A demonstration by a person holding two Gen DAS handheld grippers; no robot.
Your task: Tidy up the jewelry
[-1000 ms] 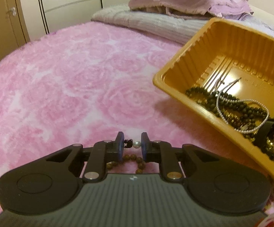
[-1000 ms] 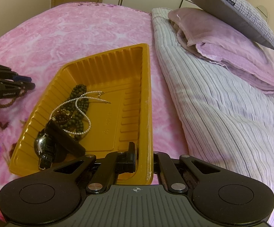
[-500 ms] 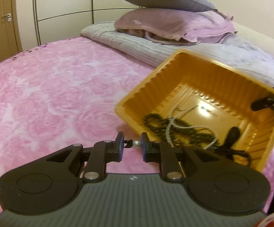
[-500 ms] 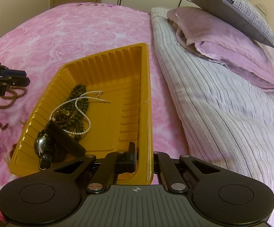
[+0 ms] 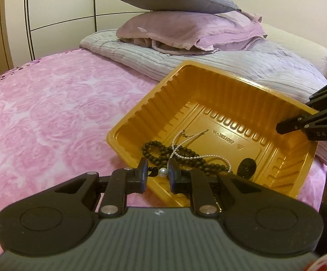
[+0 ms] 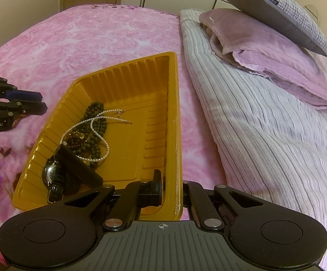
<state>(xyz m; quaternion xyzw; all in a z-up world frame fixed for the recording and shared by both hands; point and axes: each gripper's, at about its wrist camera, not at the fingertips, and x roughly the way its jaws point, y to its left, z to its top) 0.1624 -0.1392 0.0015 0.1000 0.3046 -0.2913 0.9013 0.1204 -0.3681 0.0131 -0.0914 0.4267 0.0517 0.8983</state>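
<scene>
An orange plastic tray (image 5: 283, 169) (image 6: 127, 83) lies tilted on the pink bedspread. It holds dark bead strings (image 5: 161, 151) (image 6: 95, 128), a thin pearl necklace (image 5: 186, 142) (image 6: 89, 126) and a black watch (image 6: 57, 176). My left gripper (image 5: 157, 172) is shut on a brown bead bracelet with a white pearl bead (image 5: 162, 171), held just above the tray's near rim. My right gripper (image 6: 171, 185) is shut on the tray's near edge (image 6: 178, 180). It also shows in the left wrist view (image 5: 307, 124), and the left gripper shows at the left of the right wrist view (image 6: 34, 103).
The pink rose-patterned bedspread (image 5: 46, 117) spreads left of the tray. A striped grey quilt (image 6: 265, 135) and stacked pillows (image 5: 186, 27) lie behind and right of it. Wardrobe doors (image 5: 61, 13) stand at the back.
My left gripper has lifted the bracelet off the bedspread and carried it right, up to the tray's near rim. My right gripper has kept its hold on the tray edge.
</scene>
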